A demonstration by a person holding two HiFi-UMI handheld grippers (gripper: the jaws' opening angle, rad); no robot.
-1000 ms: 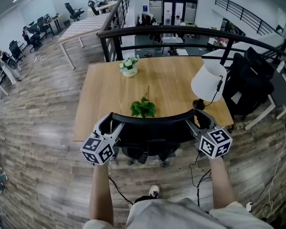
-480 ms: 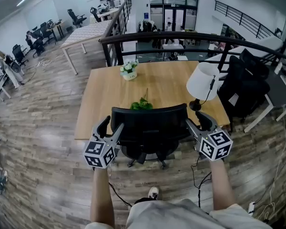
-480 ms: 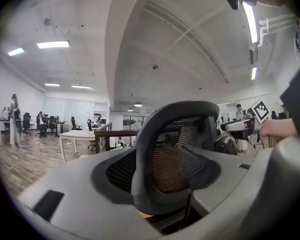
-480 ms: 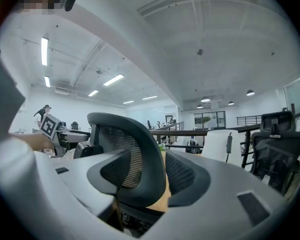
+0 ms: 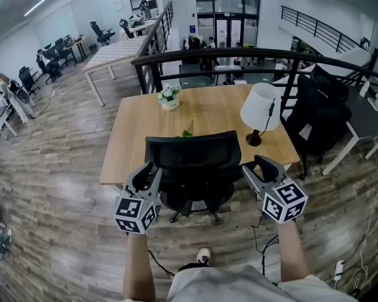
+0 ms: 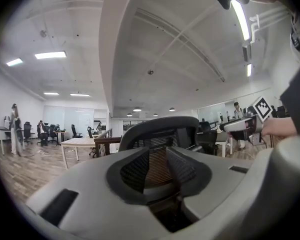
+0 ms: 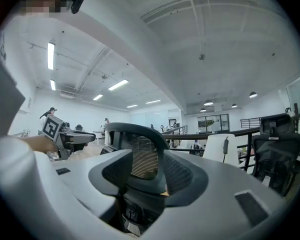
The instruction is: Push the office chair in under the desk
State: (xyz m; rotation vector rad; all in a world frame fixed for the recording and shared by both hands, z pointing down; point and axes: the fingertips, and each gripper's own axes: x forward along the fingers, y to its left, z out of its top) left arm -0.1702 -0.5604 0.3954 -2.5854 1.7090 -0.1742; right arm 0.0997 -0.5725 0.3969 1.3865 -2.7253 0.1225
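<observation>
Office chair (image 5: 195,159) is tucked under the desk (image 5: 145,121), backrest by its near edge. Left gripper (image 5: 146,172) and right gripper (image 5: 255,167) flank it, both empty — jaws apart, though they've just been closing. Risk from here: another shove bumps the desk and the lamp (image 5: 259,107) topples.

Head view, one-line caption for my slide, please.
Office chair at the wooden desk; left gripper and right gripper beside it, empty, jaws just closing partway.

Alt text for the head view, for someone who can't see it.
A black office chair stands pushed up to a wooden desk, seen from above. The left gripper and right gripper flank its backrest without touching it, jaws having just been closing with nothing between them. A white lamp and a pot of flowers stand on the desk.
</observation>
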